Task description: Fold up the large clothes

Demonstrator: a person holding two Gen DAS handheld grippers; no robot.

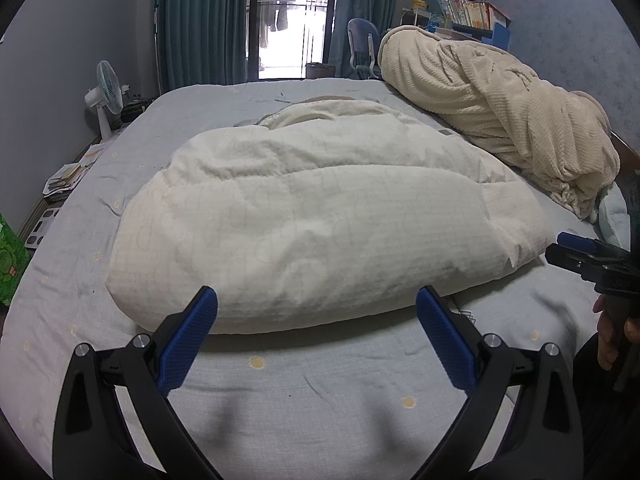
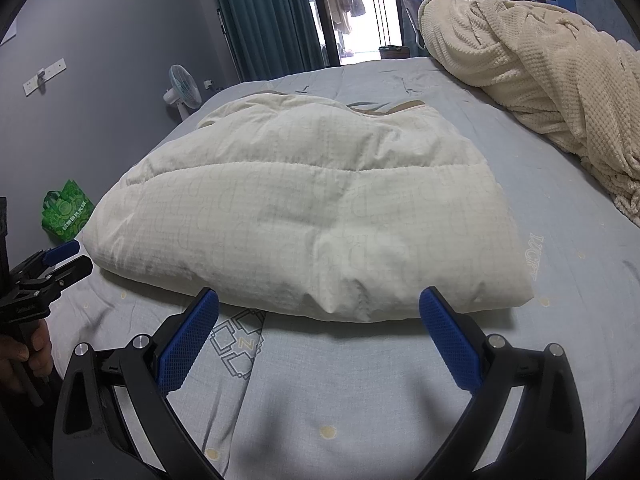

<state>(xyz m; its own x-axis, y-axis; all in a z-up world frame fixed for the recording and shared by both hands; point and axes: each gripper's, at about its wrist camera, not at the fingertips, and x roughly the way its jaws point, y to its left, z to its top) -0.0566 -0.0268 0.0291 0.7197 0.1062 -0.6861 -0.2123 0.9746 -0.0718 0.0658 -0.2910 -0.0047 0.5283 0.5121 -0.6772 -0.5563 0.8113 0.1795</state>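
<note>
A cream puffy quilted coat (image 1: 320, 220) lies folded into a thick bundle on the grey-blue bed sheet (image 1: 340, 384); it also shows in the right wrist view (image 2: 312, 216). My left gripper (image 1: 316, 300) is open and empty, fingers just short of the bundle's near edge. My right gripper (image 2: 318, 300) is open and empty, also just short of the near edge. The right gripper appears at the right edge of the left wrist view (image 1: 576, 252), and the left gripper at the left edge of the right wrist view (image 2: 60, 260).
A cream waffle blanket (image 1: 512, 120) is heaped along the bed's right side. A white fan (image 1: 106, 96) and papers stand on the floor at left, with a green bag (image 2: 66, 210). Curtains and a glass door (image 1: 292, 16) are behind the bed.
</note>
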